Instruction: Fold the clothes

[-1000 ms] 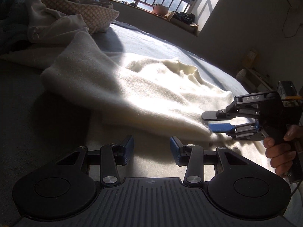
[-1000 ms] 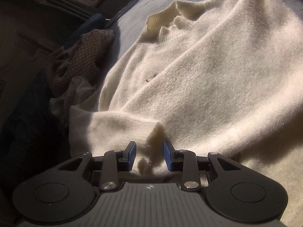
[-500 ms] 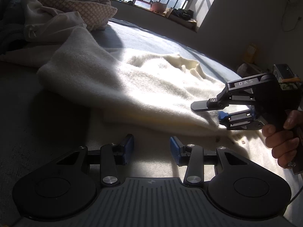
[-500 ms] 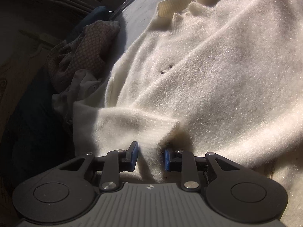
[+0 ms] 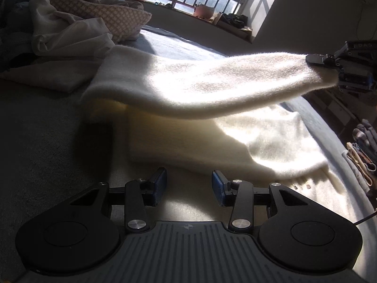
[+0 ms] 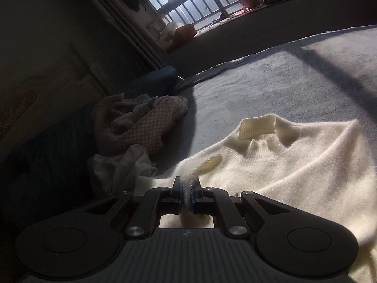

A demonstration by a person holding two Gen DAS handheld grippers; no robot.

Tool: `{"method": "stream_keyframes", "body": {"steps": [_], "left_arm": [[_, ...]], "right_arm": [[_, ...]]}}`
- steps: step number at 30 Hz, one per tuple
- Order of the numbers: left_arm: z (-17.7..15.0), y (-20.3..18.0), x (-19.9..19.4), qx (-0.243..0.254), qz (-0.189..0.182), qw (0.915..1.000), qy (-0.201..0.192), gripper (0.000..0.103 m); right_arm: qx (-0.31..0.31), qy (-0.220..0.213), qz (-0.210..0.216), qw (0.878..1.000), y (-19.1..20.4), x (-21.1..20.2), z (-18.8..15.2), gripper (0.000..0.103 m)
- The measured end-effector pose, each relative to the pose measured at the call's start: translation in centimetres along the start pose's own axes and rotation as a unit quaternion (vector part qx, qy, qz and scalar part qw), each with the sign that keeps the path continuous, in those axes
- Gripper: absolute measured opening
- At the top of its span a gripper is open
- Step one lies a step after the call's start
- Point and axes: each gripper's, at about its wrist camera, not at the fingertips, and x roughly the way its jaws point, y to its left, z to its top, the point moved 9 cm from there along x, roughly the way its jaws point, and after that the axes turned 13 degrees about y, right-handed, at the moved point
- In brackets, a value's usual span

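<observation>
Right gripper closing, pinching sweater cuff, thin bite; could slip mid-lift. Left gripper part-open, empty, beside sweater hem.

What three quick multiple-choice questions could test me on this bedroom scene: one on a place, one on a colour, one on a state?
1. Where is the heap of unfolded clothes?
A. On the windowsill
B. On the bed beside the sweater
C. In a basket

2. What colour is the sweater?
A. Cream
B. Red
C. Black

3. What are the right tongs doing?
A. Standing wide open
B. Pinching a pillow
C. Pinching the sweater's sleeve

Answers:
1 B: it lies on the blue bed cover, left of the sweater.
2 A: its knit is pale cream.
3 C: the closing pads have sleeve fabric between them, lifted off the bed.
</observation>
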Motion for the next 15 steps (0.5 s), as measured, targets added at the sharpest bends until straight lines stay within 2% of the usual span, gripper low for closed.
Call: {"method": "stream_keyframes", "body": {"steps": [2,5,9,15], "left_arm": [[0.1,0.0,0.0,-0.003,0.002,1.0000,0.000,0.042],[0.2,0.0,0.1,-0.004,0.006,1.0000,0.000,0.042],[0.4,0.0,-0.1,-0.006,0.009,0.9999,0.000,0.042],[1.3,0.3,-1.6,-0.008,0.009,0.9999,-0.010,0.042]], "right_arm": [[-0.002,-0.033,-0.022,0.999,-1.2,-2.6,1.7,0.006],[0.015,-0.055,-0.053,0.997,-3.9,-4.6,2.6,0.006],[0.039,-0.057,-0.092,0.993,-7.7,-5.2,2.0,0.006],[0.046,-0.047,-0.103,0.993,-9.5,-4.5,1.4,0.006]]}}
